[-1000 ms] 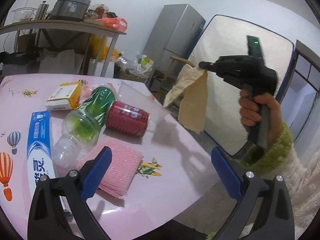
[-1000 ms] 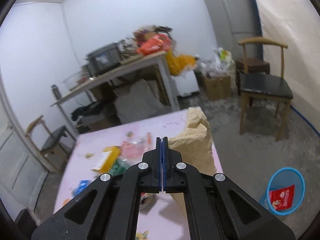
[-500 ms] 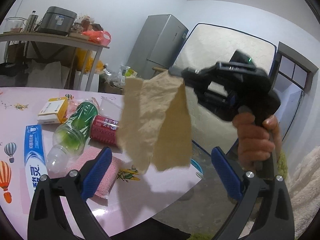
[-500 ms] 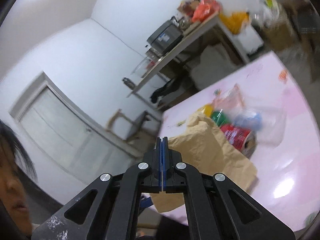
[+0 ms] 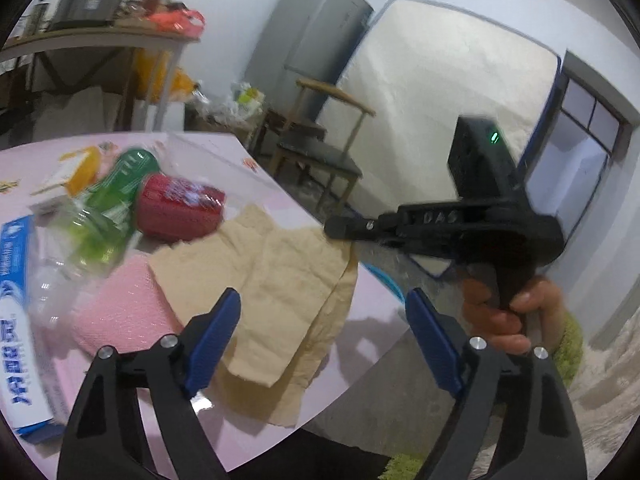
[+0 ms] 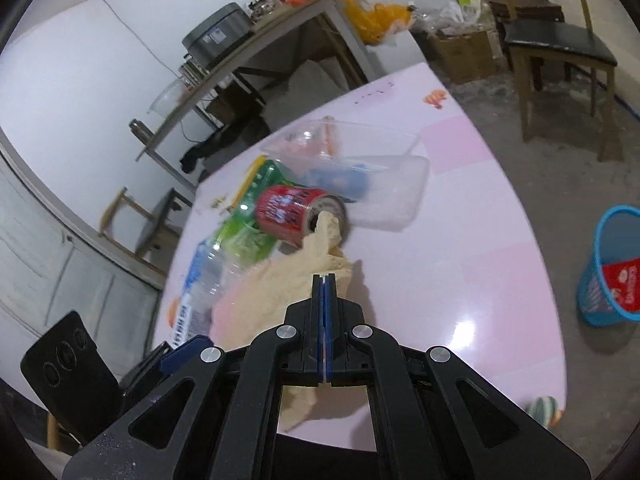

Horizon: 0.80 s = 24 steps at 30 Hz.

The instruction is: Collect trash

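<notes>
My right gripper (image 6: 324, 280) is pinched tight on one edge of the brown paper (image 5: 272, 272). The paper lies spread on the near part of the pink table (image 6: 460, 264), just in front of the red can (image 6: 292, 212). It looks light, thin and floppy, and I think it could tear. My left gripper (image 5: 320, 336) is closing with nothing touching its pads. I would grab the near, loose edge.

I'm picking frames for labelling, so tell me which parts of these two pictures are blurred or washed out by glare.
Left wrist view: red can and green bottle motion-smeared; left gripper sharp. Right wrist view: mostly sharp, white glare on the pink table, edges bent by fisheye.
</notes>
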Each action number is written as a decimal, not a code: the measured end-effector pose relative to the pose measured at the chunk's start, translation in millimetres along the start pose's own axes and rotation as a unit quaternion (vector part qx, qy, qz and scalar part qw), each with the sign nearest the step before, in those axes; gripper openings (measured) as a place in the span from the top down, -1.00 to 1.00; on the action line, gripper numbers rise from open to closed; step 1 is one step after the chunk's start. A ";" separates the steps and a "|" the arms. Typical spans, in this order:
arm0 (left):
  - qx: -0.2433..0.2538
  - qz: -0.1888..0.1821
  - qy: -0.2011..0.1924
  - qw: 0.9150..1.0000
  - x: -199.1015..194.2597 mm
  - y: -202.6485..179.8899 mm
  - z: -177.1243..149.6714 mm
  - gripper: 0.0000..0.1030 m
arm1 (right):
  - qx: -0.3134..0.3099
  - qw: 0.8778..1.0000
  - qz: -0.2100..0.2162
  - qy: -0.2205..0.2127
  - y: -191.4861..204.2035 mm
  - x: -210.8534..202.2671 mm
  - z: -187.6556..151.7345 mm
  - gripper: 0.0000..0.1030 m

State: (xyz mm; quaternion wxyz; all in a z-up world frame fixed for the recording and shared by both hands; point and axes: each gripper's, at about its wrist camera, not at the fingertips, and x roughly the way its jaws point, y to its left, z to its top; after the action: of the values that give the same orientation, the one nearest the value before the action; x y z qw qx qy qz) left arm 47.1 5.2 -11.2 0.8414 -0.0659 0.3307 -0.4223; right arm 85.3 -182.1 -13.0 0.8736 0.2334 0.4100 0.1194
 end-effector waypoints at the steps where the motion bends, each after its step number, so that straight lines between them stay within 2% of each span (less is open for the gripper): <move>1: 0.001 -0.004 0.014 1.000 7.5 -0.1 -2.4 -0.53 | -0.002 1.000 -0.004 -0.002 -2.3 -3.8 -1.4 1.00; 5: -0.007 -0.017 0.061 0.998 29.9 1.2 -14.6 -0.42 | -0.003 1.000 0.007 -0.014 -6.4 -13.1 -2.1 1.00; 8: -0.017 -0.026 0.086 0.996 41.1 3.3 -23.3 -0.40 | -0.001 0.998 0.057 -0.004 -8.8 -10.3 -0.5 1.00; 10: -0.021 -0.029 0.098 0.995 47.8 5.8 -26.1 -0.38 | -0.004 0.995 0.099 0.025 -5.3 2.6 2.0 1.00; 13: -0.028 -0.031 0.110 0.993 53.7 8.9 -30.2 -0.36 | -0.012 0.990 0.121 0.074 -0.4 28.2 1.8 1.00; 18: -0.031 -0.027 0.109 0.993 49.5 11.2 -34.5 -0.33 | -0.004 0.978 0.130 0.162 -0.6 78.5 -3.2 1.00; 24: 0.012 0.018 0.103 0.994 36.9 3.7 -37.5 -0.31 | 0.031 0.965 0.125 0.229 -14.8 109.4 -10.4 1.00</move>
State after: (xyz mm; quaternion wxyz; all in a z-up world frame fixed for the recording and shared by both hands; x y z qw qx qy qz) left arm 42.4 -13.9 -60.1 0.8110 -0.0060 0.4121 -0.4151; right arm 147.0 -147.9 -98.5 0.7269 0.2761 0.5703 0.2649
